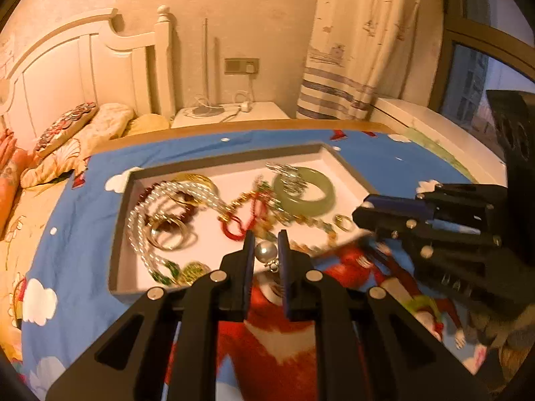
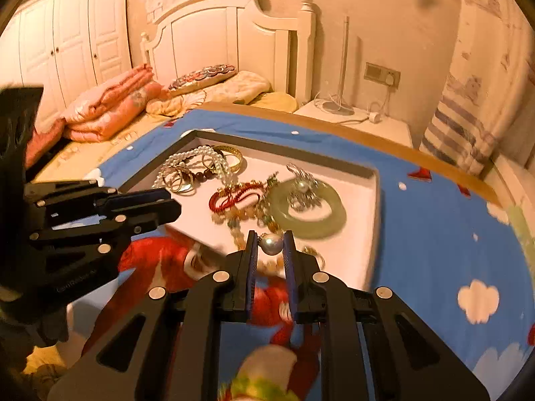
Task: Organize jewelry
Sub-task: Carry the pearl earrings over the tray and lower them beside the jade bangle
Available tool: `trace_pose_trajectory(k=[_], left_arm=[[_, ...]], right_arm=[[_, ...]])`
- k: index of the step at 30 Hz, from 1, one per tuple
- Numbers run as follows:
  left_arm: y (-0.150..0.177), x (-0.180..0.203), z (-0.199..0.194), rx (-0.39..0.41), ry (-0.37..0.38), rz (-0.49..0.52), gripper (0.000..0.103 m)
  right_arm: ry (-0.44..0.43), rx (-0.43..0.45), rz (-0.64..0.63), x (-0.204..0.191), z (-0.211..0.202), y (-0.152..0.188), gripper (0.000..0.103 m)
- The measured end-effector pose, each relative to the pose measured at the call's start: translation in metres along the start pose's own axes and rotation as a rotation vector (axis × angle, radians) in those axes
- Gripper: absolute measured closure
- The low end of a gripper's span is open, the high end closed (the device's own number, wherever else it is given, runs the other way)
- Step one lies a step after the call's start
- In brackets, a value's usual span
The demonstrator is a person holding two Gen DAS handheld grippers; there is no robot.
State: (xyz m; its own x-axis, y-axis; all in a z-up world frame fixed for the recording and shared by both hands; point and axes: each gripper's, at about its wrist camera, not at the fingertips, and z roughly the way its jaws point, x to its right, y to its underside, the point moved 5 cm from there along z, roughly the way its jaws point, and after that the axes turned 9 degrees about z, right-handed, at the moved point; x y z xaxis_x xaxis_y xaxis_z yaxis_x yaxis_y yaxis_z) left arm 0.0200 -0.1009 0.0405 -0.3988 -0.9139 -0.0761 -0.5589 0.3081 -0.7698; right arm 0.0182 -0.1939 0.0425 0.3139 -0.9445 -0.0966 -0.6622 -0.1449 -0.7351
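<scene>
Pearls sit pinched in both claws: the left gripper (image 1: 265, 250) is clamped narrow on a grey pearl earring (image 1: 266, 251) with a small metal fitting hanging beneath it, and the right gripper (image 2: 271, 244) is clamped on a matching pearl (image 2: 271, 243). Both hang just above the near edge of the shallow white tray (image 2: 374, 200) lying on the blue cartoon bedspread (image 2: 434, 227). Inside the tray the rest of the jewelry is heaped together: a pale green jade bangle (image 2: 307, 224) on the right with a silver brooch (image 2: 302, 187) resting on it, a red cord bracelet (image 2: 230, 197) in the middle, and a white bead necklace (image 1: 147, 220) tangled with gold bangles (image 1: 167, 237) on the left. To do this step well, I would say the pair belongs together on a bare patch of the white floor, away from the chains so the hooks do not snag. Each pearl is round and slick, so the grip should stay firm until it is low over the tray, then ease off gently; released from a height it would likely roll under the bangle. The two claws are close, so they need to keep apart.
</scene>
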Motion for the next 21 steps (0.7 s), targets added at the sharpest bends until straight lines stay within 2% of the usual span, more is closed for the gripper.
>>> trace_pose_trajectory(k=[5,11,18,21], left_arm=[[-0.003,-0.021,0.016,-0.024,-0.071,-0.026,0.090],[-0.004,-0.036,0.034,-0.048,-0.120,-0.047,0.090],[-0.002,-0.050,0.050,-0.060,-0.136,-0.104,0.090],[0.000,-0.053,0.053,-0.062,-0.138,-0.114,0.090]], right_arm=[[0.071,-0.003,-0.048,-0.014,0.017,-0.010,0.086],[0.149,0.001,-0.073,-0.020,0.031,-0.015,0.086],[0.250,0.030,-0.113,-0.017,0.040,-0.016,0.086],[0.263,0.038,-0.115,-0.017,0.041,-0.016,0.086]])
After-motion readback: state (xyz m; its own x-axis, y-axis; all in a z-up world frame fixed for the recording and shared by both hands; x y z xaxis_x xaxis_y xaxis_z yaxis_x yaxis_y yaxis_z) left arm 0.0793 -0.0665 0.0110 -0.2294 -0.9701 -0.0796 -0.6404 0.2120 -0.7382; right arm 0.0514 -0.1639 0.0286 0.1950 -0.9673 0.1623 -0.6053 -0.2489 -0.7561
